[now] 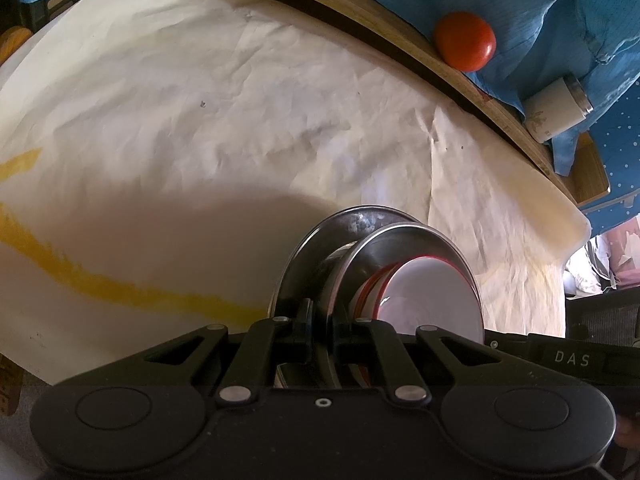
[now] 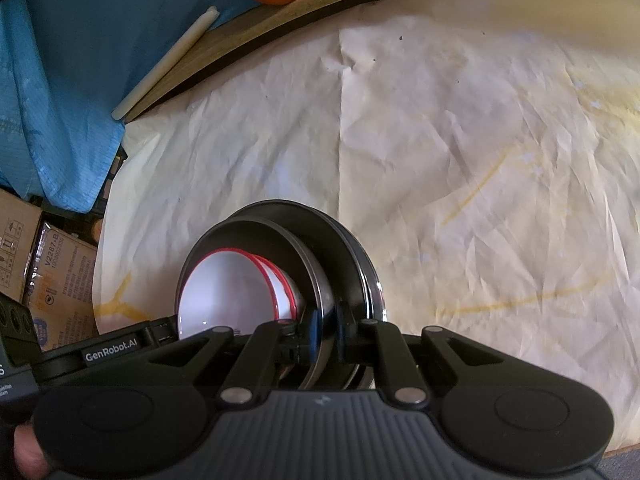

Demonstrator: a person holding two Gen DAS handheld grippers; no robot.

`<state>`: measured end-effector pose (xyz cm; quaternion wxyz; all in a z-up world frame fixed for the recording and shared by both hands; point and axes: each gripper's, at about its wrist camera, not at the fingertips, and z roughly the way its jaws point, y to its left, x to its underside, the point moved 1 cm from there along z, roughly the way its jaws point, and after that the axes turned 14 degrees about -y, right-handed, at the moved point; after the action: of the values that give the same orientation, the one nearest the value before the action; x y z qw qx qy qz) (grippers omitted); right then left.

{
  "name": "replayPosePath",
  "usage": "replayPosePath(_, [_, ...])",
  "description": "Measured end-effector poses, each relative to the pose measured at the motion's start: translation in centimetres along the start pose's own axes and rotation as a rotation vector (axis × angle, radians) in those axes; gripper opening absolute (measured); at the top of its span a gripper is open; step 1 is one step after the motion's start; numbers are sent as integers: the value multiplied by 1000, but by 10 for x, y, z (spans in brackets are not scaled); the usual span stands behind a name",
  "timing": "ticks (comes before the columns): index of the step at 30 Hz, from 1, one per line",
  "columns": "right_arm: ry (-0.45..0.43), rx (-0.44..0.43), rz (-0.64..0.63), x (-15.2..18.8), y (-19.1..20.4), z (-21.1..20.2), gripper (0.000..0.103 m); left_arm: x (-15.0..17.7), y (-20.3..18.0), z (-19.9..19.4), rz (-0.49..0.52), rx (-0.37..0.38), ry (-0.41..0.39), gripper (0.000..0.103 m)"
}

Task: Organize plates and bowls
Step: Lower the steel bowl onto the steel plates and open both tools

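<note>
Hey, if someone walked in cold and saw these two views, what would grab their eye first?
The stack of dishes up close between the grippers: white red-rimmed bowls nested in steel plates, with the left gripper and right gripper each clamped on a plate rim. Next, the red tomato at the table's far edge on blue cloth. Then the crumpled cream sheet with yellow streaks covering the table.

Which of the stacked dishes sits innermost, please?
The white bowl with the red rim. It nests inside the steel dishes, which are bare metal and wider, and whose rims the tongs grip.
</note>
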<state>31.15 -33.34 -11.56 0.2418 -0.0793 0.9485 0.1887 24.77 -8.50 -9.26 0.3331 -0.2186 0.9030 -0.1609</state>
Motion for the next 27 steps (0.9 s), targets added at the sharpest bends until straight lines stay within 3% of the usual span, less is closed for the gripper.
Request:
replayPosePath(21, [-47, 33, 32, 1, -3, -9, 22, -2, 1, -1, 29, 13, 3, 11])
replayPosePath(27, [-86, 50, 24, 7, 1, -15, 23, -10, 3, -12, 46, 24, -63, 24])
